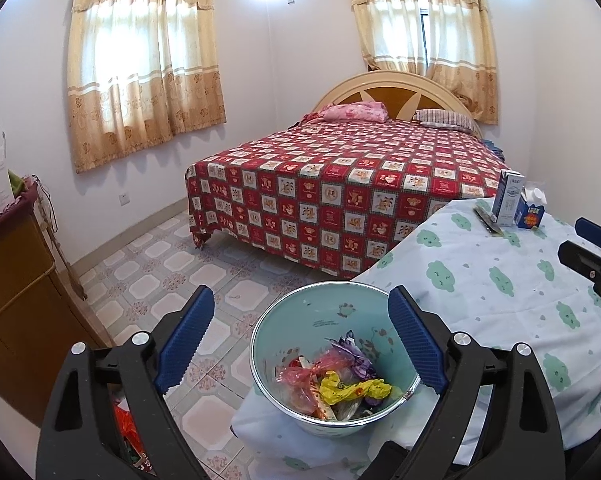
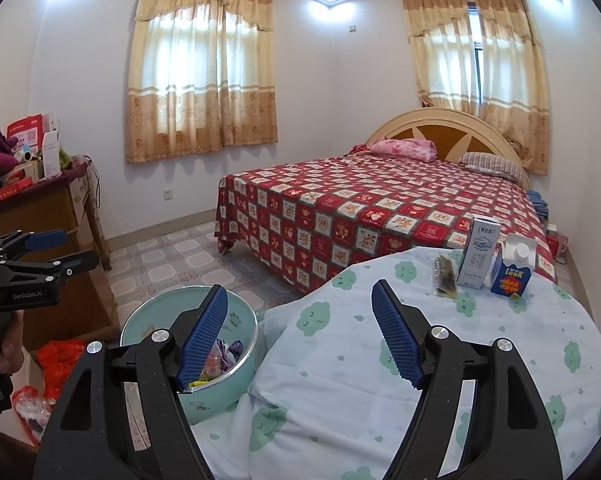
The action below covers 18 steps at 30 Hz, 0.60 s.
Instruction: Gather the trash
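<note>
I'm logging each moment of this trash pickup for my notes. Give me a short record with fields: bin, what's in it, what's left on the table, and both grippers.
bin: pale green round bin, beside the cloud-print tablecloth
bin contents: crumpled yellow wrapper, pink plastic bag, purple wrapper
left on table: tall white carton, blue gable-top carton, flat dark packet
left gripper: open, empty, over the bin
right gripper: open, empty, over the near edge of the table

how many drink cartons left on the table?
2. Tall white carton stands at the table's far edge; short blue carton is just right of it. A dark flat wrapper lies to their left. None visibly hidden.
</note>
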Each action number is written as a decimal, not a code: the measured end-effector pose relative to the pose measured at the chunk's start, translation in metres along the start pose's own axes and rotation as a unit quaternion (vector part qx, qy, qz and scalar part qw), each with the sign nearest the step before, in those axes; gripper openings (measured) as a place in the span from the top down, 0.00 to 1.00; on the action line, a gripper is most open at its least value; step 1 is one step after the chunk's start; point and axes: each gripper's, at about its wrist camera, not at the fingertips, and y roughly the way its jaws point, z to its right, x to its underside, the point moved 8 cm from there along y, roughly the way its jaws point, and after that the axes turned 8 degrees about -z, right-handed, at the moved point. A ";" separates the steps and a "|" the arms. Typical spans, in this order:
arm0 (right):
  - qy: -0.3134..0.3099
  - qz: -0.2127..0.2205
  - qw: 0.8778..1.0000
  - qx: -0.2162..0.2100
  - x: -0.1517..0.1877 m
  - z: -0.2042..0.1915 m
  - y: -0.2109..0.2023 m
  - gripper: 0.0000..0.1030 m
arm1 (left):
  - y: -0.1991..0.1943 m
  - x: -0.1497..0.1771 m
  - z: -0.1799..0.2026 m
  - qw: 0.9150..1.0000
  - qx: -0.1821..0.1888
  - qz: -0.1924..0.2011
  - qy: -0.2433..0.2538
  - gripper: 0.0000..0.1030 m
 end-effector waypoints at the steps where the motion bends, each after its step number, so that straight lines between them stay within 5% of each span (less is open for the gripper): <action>1: 0.000 -0.001 1.000 0.001 0.000 0.000 0.000 0.28 | 0.000 0.000 0.000 1.000 0.002 0.000 -0.002 0.15; 18: -0.001 0.007 1.000 0.005 -0.001 -0.003 -0.007 0.28 | -0.011 -0.004 0.002 1.000 0.008 0.012 -0.003 0.07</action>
